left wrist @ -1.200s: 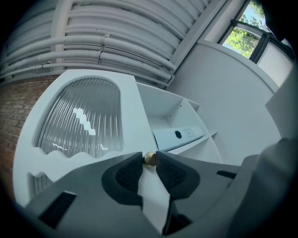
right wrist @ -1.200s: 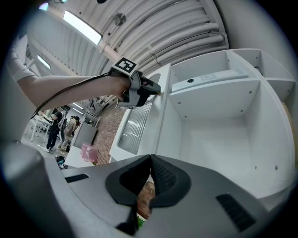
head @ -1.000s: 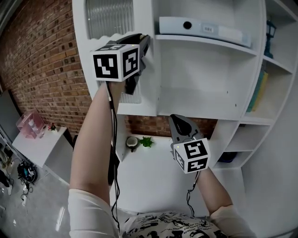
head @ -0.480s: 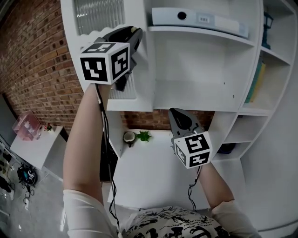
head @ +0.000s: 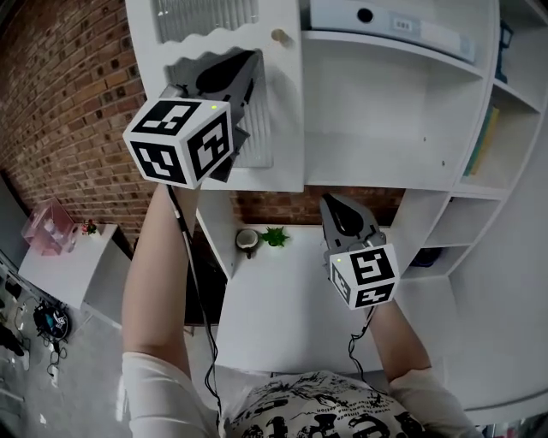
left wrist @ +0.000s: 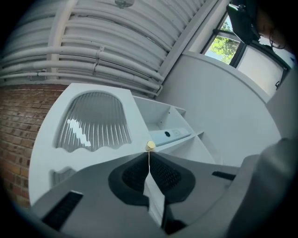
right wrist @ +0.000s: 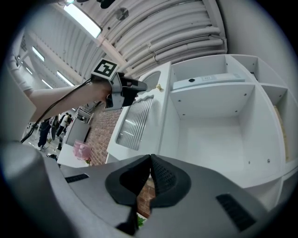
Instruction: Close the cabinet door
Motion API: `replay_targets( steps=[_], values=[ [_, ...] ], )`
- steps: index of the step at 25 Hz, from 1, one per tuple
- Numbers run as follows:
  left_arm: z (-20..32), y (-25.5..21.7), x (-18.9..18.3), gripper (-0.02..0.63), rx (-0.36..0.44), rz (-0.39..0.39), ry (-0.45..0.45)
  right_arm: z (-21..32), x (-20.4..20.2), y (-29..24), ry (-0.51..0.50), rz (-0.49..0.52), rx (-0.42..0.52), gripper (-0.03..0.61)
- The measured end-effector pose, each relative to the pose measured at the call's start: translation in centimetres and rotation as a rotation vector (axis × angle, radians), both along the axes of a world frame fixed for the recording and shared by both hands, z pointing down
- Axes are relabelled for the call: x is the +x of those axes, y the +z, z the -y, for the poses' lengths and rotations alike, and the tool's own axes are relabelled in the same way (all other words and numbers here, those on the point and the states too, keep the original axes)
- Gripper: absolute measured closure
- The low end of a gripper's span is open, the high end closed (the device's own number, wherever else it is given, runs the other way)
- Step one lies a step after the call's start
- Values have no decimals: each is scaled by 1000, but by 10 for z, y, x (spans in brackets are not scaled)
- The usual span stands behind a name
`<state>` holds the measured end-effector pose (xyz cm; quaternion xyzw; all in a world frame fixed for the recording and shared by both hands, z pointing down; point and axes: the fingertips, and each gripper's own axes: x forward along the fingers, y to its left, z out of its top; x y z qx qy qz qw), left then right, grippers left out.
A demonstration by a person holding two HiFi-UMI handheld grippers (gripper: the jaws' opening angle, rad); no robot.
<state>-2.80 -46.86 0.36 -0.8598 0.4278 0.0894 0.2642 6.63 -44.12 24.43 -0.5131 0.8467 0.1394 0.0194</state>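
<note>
The cabinet door [head: 287,120] is seen at the upper left of the white shelf unit [head: 385,111]. It's a tall panel, long axis upright, standing partway out from the unit. Its face is turned toward the camera, and a small knob [head: 278,36] is carried on the free right edge. Ribbed glass [left wrist: 93,123] is set into it, and its top is cut off in the head view.

The left tongs [left wrist: 149,157] have just been squeezed together with nothing between them. The tips are seen right under the knob, but contact with the door can't be made out tbh. The right tongs [right wrist: 150,160] are pressed together too, empty, and held lower and to the right, well apart from the door.

A blue binder [head: 377,21] is laid flat on the top shelf. Below, a white bench [head: 274,316] is set against a brick wall [head: 68,111], with a little plant [head: 274,237] at its far edge. Ceiling pipes [left wrist: 93,51] are caught in the left gripper view.
</note>
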Motion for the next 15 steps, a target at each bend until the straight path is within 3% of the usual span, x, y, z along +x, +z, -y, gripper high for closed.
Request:
replay_targets(
  steps=[12, 15],
  values=[
    [-59, 95, -53, 600, -46, 82, 141, -35, -56, 19, 67, 18, 10, 563],
    [-67, 141, -66, 600, -113, 66, 179, -44, -63, 29, 80, 17, -8, 563]
  ],
)
